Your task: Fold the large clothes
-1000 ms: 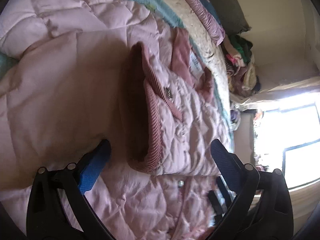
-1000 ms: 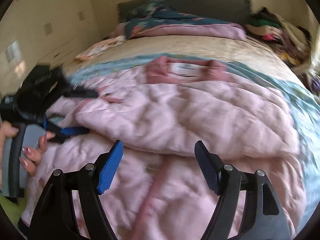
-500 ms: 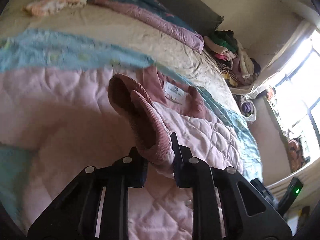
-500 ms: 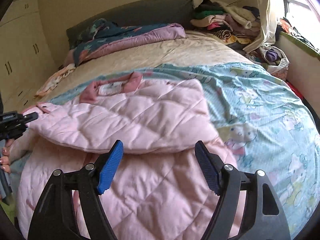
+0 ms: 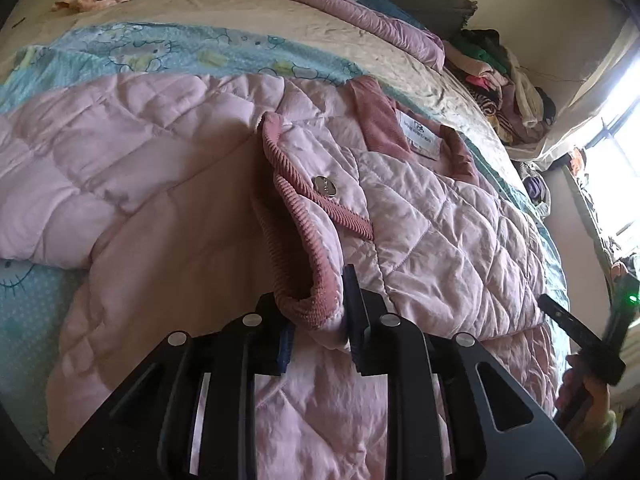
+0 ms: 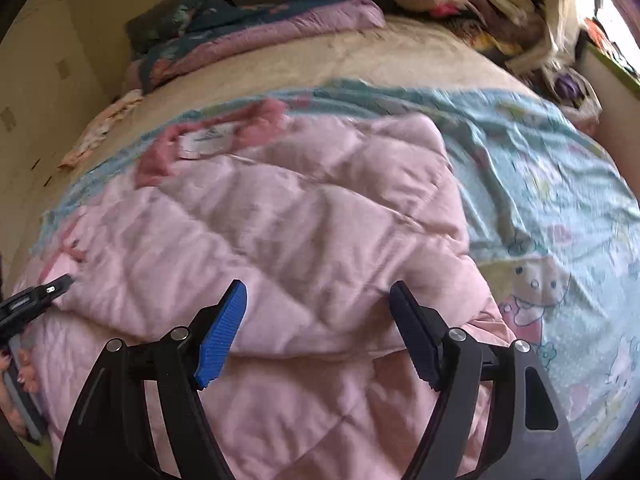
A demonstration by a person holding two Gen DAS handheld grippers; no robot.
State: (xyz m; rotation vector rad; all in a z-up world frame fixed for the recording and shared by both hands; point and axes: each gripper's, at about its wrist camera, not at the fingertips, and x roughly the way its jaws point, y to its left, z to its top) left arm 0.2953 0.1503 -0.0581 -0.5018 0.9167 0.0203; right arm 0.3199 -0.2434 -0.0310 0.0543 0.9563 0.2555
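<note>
Left gripper (image 5: 318, 330) clenches the ribbed cuff (image 5: 308, 300) of the pink quilted jacket (image 5: 440, 232) on the bed (image 5: 240, 24) — right gripper (image 6: 316, 332) hovers released above the jacket's folded edge.

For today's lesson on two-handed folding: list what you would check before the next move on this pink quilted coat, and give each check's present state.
1. Left gripper shut on the ribbed cuff of the folded sleeve: ok; its jaws have just closed on it.
2. Right gripper open, nothing between its pads: ok.
3. Right gripper over the coat, but whether it touches the cloth: cannot tell.
4. Collar and label lying flat at the far end: ok.
5. Sleeve lying across the coat's front: ok.
6. Patterned sheet beside the coat bare for the fold: ok.
</note>
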